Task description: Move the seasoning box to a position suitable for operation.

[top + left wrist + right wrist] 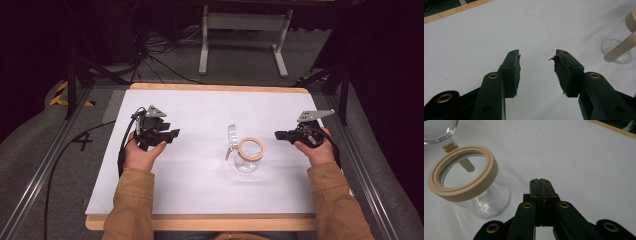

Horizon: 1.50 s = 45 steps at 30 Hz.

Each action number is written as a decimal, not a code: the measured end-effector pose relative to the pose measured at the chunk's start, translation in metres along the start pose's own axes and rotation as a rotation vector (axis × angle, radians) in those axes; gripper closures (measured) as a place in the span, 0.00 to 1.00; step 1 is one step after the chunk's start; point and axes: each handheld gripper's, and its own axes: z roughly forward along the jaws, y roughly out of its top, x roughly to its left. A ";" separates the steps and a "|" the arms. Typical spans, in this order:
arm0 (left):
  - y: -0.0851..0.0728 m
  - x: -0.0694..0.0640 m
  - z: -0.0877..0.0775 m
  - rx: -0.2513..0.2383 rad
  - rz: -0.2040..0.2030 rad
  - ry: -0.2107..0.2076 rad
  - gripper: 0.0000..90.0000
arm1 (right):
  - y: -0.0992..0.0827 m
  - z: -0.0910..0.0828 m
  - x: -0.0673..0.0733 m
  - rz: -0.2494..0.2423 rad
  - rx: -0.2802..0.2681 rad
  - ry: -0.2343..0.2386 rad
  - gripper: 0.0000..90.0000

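A clear glass jar (247, 159) with a beige rim (464, 173) stands upright in the middle of the white table, its hinged lid (231, 136) flipped open behind it. My left gripper (171, 136) hovers at the table's left, well apart from the jar, jaws open with nothing between them (536, 58). The jar's base and beige latch (620, 47) appear at the right edge of the left gripper view. My right gripper (278, 135) sits just right of the jar, jaws pressed together and empty (541, 181).
The white sheet (200, 185) covers a wooden-edged table (200, 223). Beyond the far edge lie cables (160, 50) and a grey stand (245, 30) on the floor. Metal rails (40, 175) run along both sides.
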 end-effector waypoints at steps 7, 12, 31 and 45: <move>0.005 -0.009 -0.002 -0.015 0.014 -0.030 0.62 | 0.002 0.006 0.008 -0.023 0.009 0.032 1.00; 0.014 -0.023 -0.014 -0.025 0.025 -0.101 0.60 | 0.005 0.012 0.012 -0.049 0.013 0.070 1.00; 0.024 -0.051 -0.028 0.018 0.091 -0.134 0.59 | 0.001 0.046 0.022 -0.077 0.072 0.139 1.00; 0.021 -0.050 -0.028 0.032 0.078 -0.123 0.59 | 0.000 0.053 0.019 -0.070 0.087 0.157 1.00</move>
